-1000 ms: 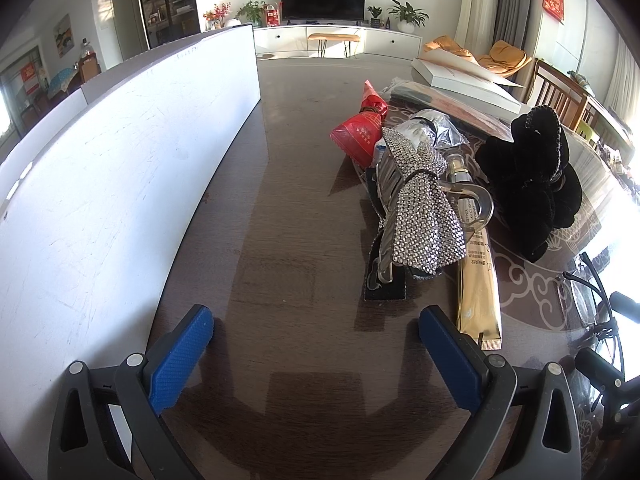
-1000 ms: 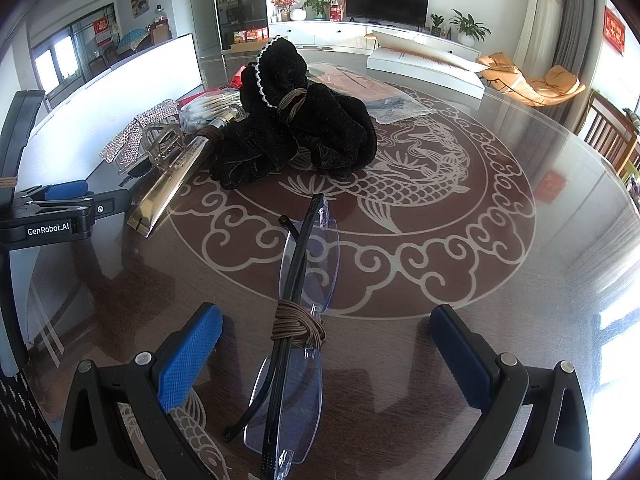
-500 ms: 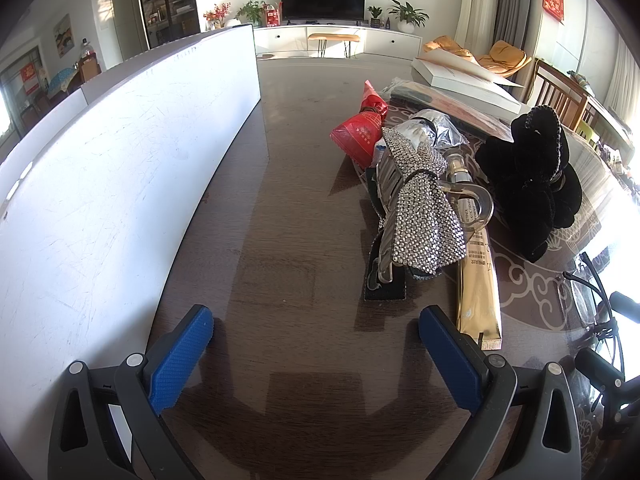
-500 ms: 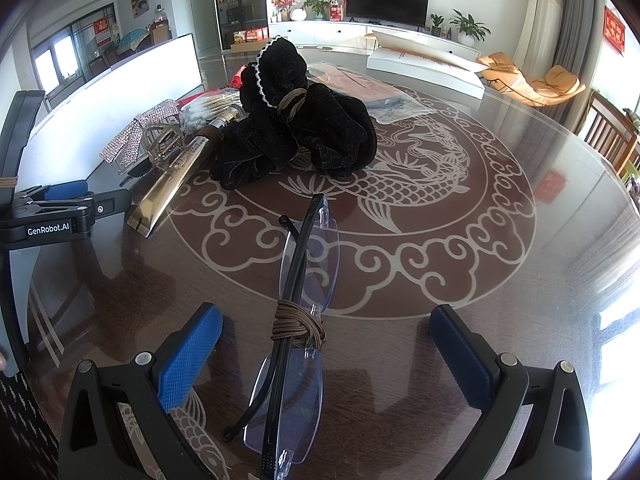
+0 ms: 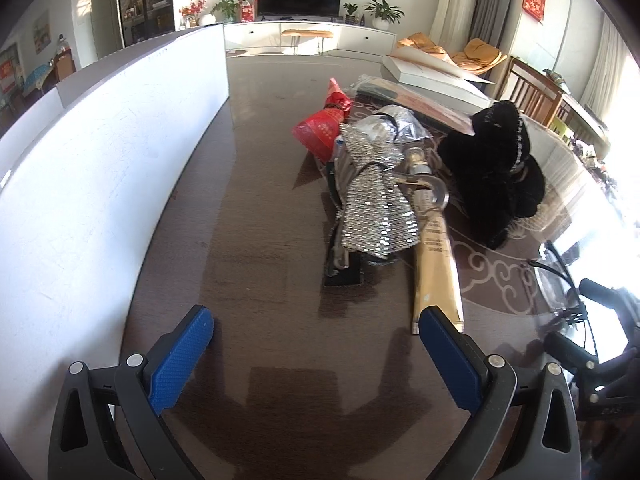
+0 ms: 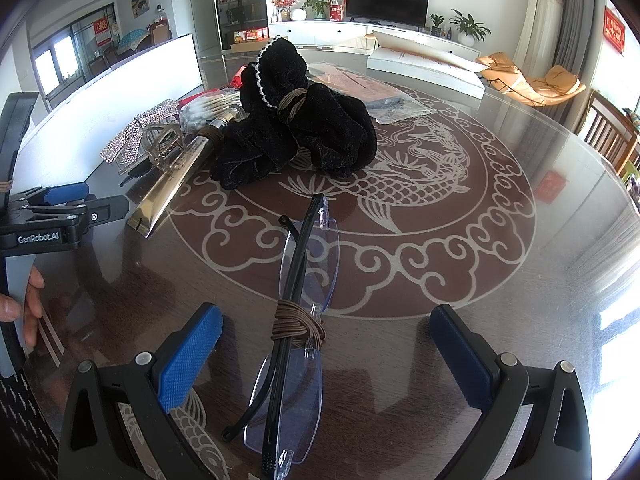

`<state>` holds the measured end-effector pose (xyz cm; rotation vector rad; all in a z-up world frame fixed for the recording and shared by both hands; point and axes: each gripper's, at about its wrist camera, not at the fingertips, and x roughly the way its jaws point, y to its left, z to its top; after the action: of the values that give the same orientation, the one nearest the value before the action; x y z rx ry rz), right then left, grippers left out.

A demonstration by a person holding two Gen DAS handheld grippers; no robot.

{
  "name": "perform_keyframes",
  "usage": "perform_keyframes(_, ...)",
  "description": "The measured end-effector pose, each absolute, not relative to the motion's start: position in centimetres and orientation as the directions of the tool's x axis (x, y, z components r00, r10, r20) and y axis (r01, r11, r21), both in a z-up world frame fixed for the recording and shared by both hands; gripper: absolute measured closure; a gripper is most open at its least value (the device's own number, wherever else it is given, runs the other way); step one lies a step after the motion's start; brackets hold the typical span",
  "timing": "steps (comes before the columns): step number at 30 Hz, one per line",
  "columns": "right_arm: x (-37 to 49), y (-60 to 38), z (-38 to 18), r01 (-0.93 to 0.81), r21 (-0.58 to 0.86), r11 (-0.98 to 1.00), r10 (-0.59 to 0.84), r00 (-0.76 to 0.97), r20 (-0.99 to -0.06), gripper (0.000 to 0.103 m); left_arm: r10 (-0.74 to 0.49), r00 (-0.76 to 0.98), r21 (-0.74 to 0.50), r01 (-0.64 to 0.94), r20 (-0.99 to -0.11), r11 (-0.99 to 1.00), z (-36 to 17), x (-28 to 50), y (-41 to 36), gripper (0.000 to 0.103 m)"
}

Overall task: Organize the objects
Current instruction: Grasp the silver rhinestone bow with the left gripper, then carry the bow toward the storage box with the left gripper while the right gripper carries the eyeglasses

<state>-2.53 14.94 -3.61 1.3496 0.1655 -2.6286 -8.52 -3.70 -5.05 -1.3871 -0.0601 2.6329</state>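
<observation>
The right gripper (image 6: pixel 326 350) hovers low over the glass-topped table (image 6: pixel 460 264) with its blue-padded fingers (image 6: pixel 188 354) spread wide, gripping nothing; between them lie folded rimless glasses (image 6: pixel 294 320), lenses stacked and the black temples bound with a brown elastic band (image 6: pixel 298 326), pointing away toward the far side. To the left, the left gripper (image 5: pixel 316 338) is likewise wide open and empty, over bare dark tabletop, and a white panel (image 5: pixel 100 168) runs along its left. Just beyond its right fingertip lies a long gold package (image 5: pixel 436 276), its far end under a silver sequined bow clip (image 5: pixel 374 204). Right of these sits a heap of black velvet scrunchies (image 6: pixel 296 128), one edged in white beads, with another brown band looped on top. Farther off are a crumpled silver foil bag (image 5: pixel 394 126) and a red pouch (image 5: pixel 322 130), then a clear-wrapped flat pack (image 6: pixel 360 90) and a white box (image 6: pixel 424 66) at the far edge. At the near left edge of the right-wrist view, fingers of a hand (image 6: pixel 24 308) hold the left gripper's handle.
</observation>
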Motion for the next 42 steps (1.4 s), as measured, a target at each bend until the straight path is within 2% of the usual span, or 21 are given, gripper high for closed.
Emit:
perform_keyframes(2, -2.5, 15.0, -3.6, 0.211, -0.016, -0.977, -0.110, -0.571, -0.814, 0.000, 0.206, -0.569, -0.142, -0.156, -0.796, -0.978, -4.0, -8.2, -3.1, 0.000)
perform_keyframes(5, -2.5, 15.0, -3.6, 0.211, -0.016, -0.977, -0.110, -0.571, -0.814, 0.000, 0.215, -0.611, -0.114, -0.201, -0.762, -0.973, -2.3, -8.7, -1.6, 0.000)
perform_keyframes(9, -2.5, 15.1, -3.6, 0.211, -0.016, -0.977, -0.110, -0.571, -0.814, 0.000, 0.194, -0.601, -0.069, -0.224, -0.775, -0.972, -2.6, -11.5, -0.2, 0.000)
perform_keyframes(10, -2.5, 15.0, -3.6, 0.211, -0.016, -0.977, -0.110, -0.571, -0.814, 0.000, 0.193, -0.599, -0.072, -0.220, -0.777, -0.973, -2.9, -12.2, -0.2, 0.010)
perform_keyframes(11, -2.5, 15.0, -3.6, 0.211, -0.016, -0.977, -0.110, -0.571, -0.814, 0.000, 0.199, -0.595, -0.086, -0.213, -0.779, -0.973, -3.2, -12.8, -0.4, 0.024)
perform_keyframes(12, -2.5, 15.1, -3.6, 0.211, -0.016, -0.977, -0.110, -0.571, -0.814, 0.000, 0.214, -0.576, -0.110, -0.210, -0.789, -0.971, -3.6, -13.5, -0.6, 0.053)
perform_keyframes(13, -2.5, 15.0, -3.6, 0.211, -0.016, -0.977, -0.110, -0.571, -0.814, 0.000, 0.203, -0.584, -0.110, -0.191, -0.786, -0.975, -3.6, -13.7, -0.8, 0.057)
perform_keyframes(15, -2.5, 15.1, -3.6, 0.211, -0.016, -0.977, -0.110, -0.571, -0.814, 0.000, 0.245, -0.580, -0.165, -0.187, -0.777, -0.968, -3.7, -13.5, -1.6, 0.057)
perform_keyframes(18, -2.5, 15.2, -3.5, 0.211, -0.002, -0.977, -0.122, -0.572, -0.811, 0.000, 0.236, -0.604, -0.160, -0.178, -0.761, -0.971, -3.2, -11.5, -2.3, 0.057)
perform_keyframes(22, -2.4, 16.8, -2.9, 0.219, 0.146, -0.965, -0.247, -0.556, -0.794, 0.000, 0.247, -0.629, -0.178, -0.172, -0.737, -0.969, -1.9, -8.2, -3.3, 0.057)
perform_keyframes(24, -3.0, 17.4, -2.4, 0.207, 0.164, -0.965, -0.249, -0.502, -0.828, 0.007, 0.245, -0.641, -0.170, -0.177, -0.728, -0.969, -1.1, -7.0, -3.5, 0.057)
perform_keyframes(26, -3.6, 17.3, -1.9, 0.221, 0.186, -0.957, -0.270, -0.451, -0.851, 0.034, 0.243, -0.650, -0.162, -0.183, -0.720, -0.970, -0.5, -6.1, -3.6, 0.057)
perform_keyframes(28, -4.3, 16.5, -1.7, 0.245, 0.164, -0.956, -0.256, -0.418, -0.871, 0.036, 0.251, -0.655, -0.168, -0.187, -0.713, -0.968, -0.2, -5.6, -3.6, 0.057)
perform_keyframes(30, -4.8, 14.9, -1.7, 0.299, 0.103, -0.949, -0.225, -0.409, -0.885, 0.043, 0.256, -0.660, -0.175, -0.188, -0.706, -0.966, 0.3, -5.1, -3.7, 0.057)
perform_keyframes(31, -4.9, 14.1, -1.8, 0.323, 0.066, -0.944, -0.200, -0.404, -0.893, 0.061, 0.260, -0.663, -0.180, -0.188, -0.702, -0.966, 0.7, -4.8, -3.9, 0.057)
perform_keyframes(32, -4.8, 13.6, -1.7, 0.331, 0.028, -0.943, -0.171, -0.410, -0.896, 0.085, 0.263, -0.669, -0.185, -0.188, -0.696, -0.965, 1.1, -4.4, -4.1, 0.057)
perform_keyframes(33, -4.5, 13.5, -1.5, 0.332, 0.007, -0.943, -0.156, -0.424, -0.892, 0.090, 0.264, -0.677, -0.188, -0.186, -0.687, -0.965, 1.7, -3.9, -4.6, 0.057)
perform_keyframes(36, -4.0, 13.7, -0.2, 0.320, 0.015, -0.947, -0.164, -0.444, -0.881, 0.091, 0.255, -0.708, -0.198, -0.164, -0.659, -0.966, 3.5, -2.5, -6.5, 0.057)
perform_keyframes(42, -3.7, 11.8, 4.2, 0.339, 0.204, -0.918, -0.350, -0.453, -0.820, 0.091, 0.201, -0.763, -0.238, -0.063, -0.614, -0.969, 6.7, -0.9, -13.2, 0.057)
